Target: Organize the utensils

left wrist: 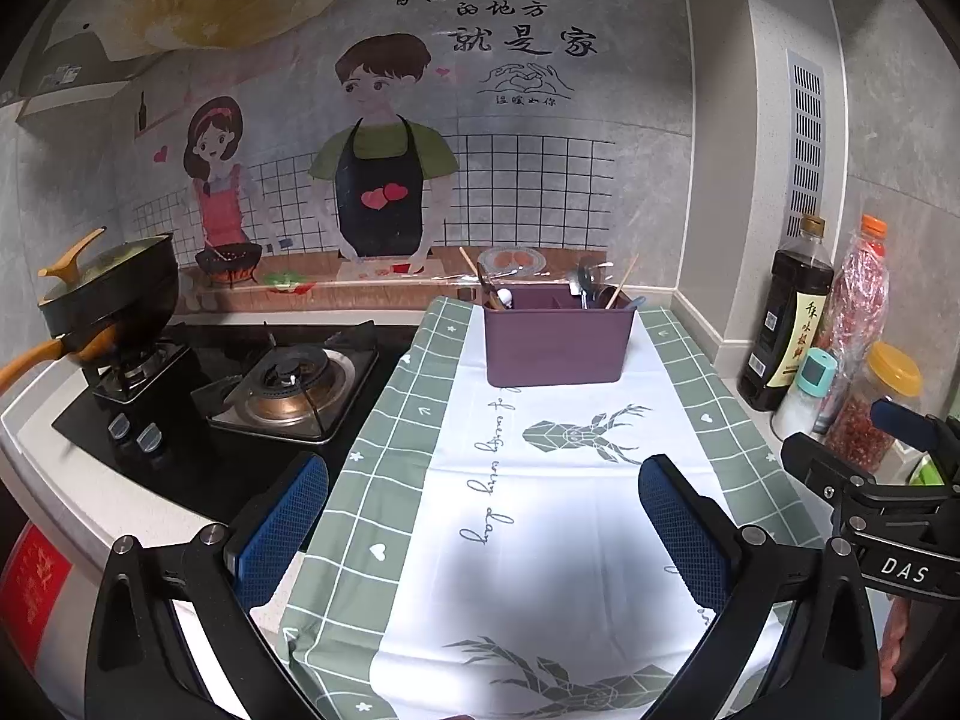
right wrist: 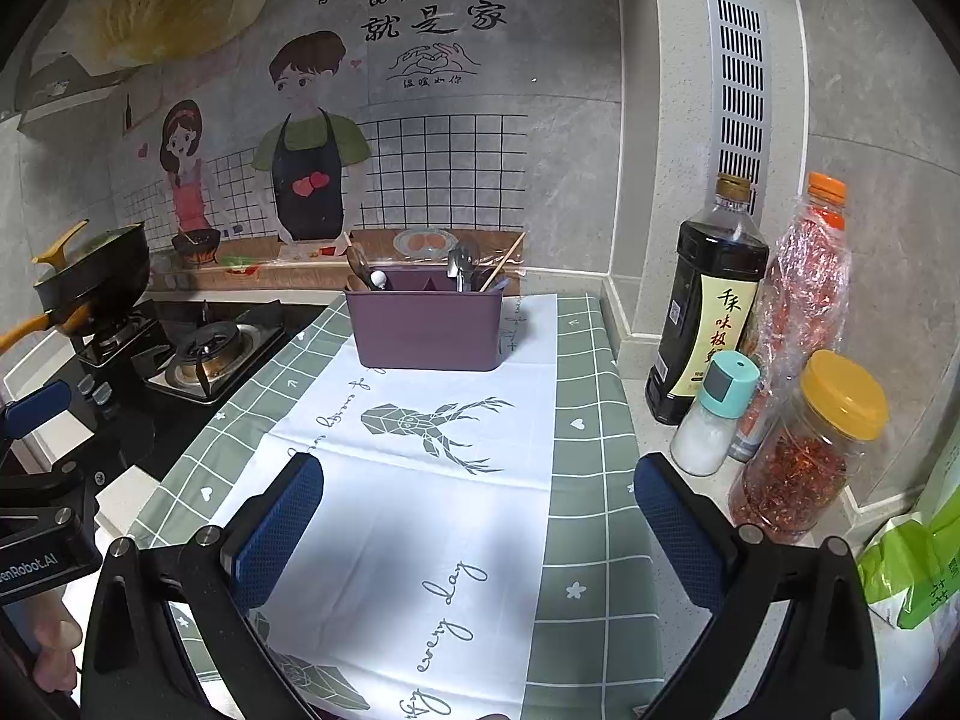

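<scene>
A purple utensil holder point(left wrist: 560, 338) stands at the far end of a green-and-white cloth point(left wrist: 540, 516); it also shows in the right wrist view point(right wrist: 427, 330). Spoons point(left wrist: 583, 283), a chopstick point(left wrist: 621, 283) and dark utensils point(left wrist: 489, 294) stand inside it. In the right wrist view the spoons point(right wrist: 462, 267) and chopstick point(right wrist: 503, 270) show too. My left gripper point(left wrist: 483, 516) is open and empty, low over the near cloth. My right gripper point(right wrist: 477, 516) is open and empty, beside it on the right. Each gripper shows at the edge of the other's view.
A gas stove point(left wrist: 288, 384) lies left of the cloth, with a lidded black pan point(left wrist: 108, 294) on the far burner. A soy sauce bottle point(right wrist: 708, 300), a salt shaker point(right wrist: 714, 414), a chili jar point(right wrist: 810, 450) and a green bag point(right wrist: 912, 564) stand at the right by the wall.
</scene>
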